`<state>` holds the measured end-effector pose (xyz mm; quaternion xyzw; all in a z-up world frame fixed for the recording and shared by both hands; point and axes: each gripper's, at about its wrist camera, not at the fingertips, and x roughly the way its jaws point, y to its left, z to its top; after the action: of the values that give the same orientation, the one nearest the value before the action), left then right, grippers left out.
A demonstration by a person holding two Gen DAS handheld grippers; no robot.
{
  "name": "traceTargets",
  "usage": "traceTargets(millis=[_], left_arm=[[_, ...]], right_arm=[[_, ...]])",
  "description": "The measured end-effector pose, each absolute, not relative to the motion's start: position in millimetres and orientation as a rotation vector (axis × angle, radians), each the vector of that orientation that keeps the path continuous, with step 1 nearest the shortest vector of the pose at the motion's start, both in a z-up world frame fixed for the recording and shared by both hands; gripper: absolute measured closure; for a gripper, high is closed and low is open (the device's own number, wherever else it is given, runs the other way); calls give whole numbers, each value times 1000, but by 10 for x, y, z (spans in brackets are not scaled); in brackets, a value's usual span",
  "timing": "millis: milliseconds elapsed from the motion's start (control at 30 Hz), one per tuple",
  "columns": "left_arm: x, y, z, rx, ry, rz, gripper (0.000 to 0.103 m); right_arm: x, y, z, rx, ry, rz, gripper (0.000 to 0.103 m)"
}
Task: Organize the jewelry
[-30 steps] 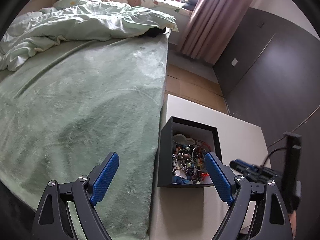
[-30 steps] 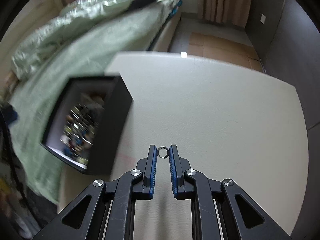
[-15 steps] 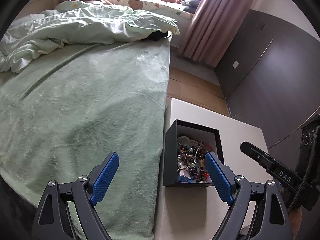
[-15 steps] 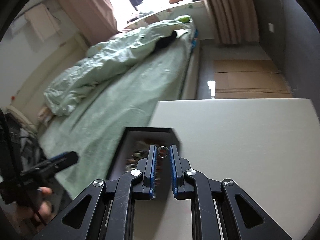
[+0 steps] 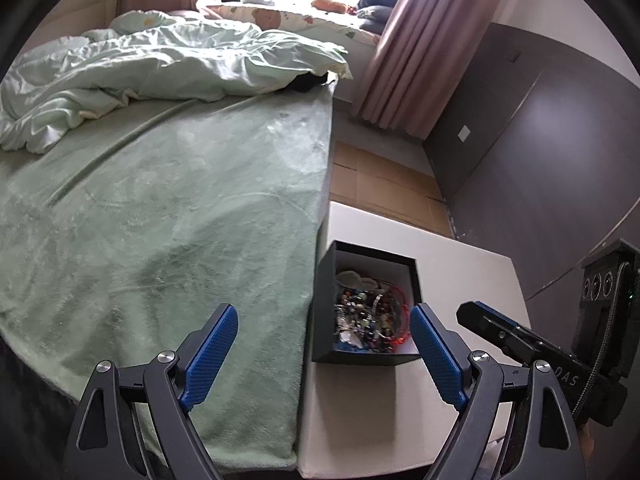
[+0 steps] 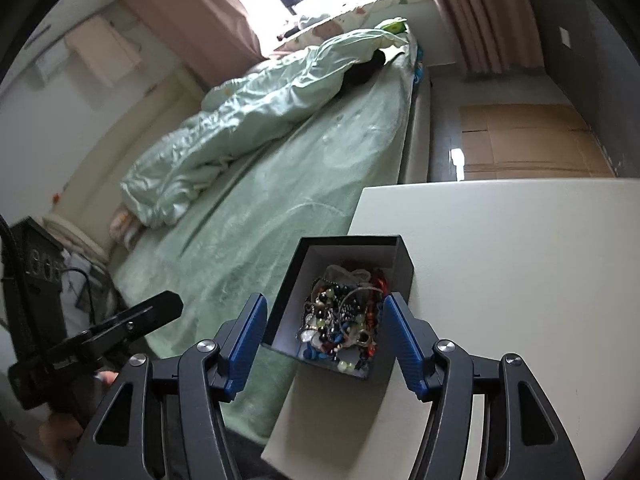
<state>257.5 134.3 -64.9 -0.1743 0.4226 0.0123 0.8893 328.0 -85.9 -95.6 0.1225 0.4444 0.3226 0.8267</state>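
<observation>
- Bed with green blanket fills the space ahead and left of the left gripper.
- White counter lies under and right of the right gripper.
- Black jewelry box sits between the right jaws, at the counter's bed-side edge.
- "DAS" reads on the right gripper's body, seen from the left wrist.
- Both jaws gape wide, holding nothing; half a second ago the right jaws pinched a small ring, which I cannot pick out now.

Between the fingers, the beads in the black box tangle together, single pieces too small to tell.
</observation>
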Motion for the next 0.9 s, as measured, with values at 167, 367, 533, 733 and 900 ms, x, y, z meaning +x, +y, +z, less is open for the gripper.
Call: traceTargets(millis=[167,367,533,733,900], left_arm=[[2438,1166,-522,-347,855,2,15],[2178,859,-312,-295,805,-47,8],[1897,625,-85,-247,747,-55,0],[1584,423,114,-216,698,-107,0],[1302,299,174,-207,676,-137,0]], right_arm=[[3099,-1133,-957,289,947,630,42],[2793,-1440,-808,294,924,530,34],[2336,-1783,-573,298,831,452,13],[1832,-2078,-375,280,766,384,12],[1549,-2211,-265,271,744,342,10]])
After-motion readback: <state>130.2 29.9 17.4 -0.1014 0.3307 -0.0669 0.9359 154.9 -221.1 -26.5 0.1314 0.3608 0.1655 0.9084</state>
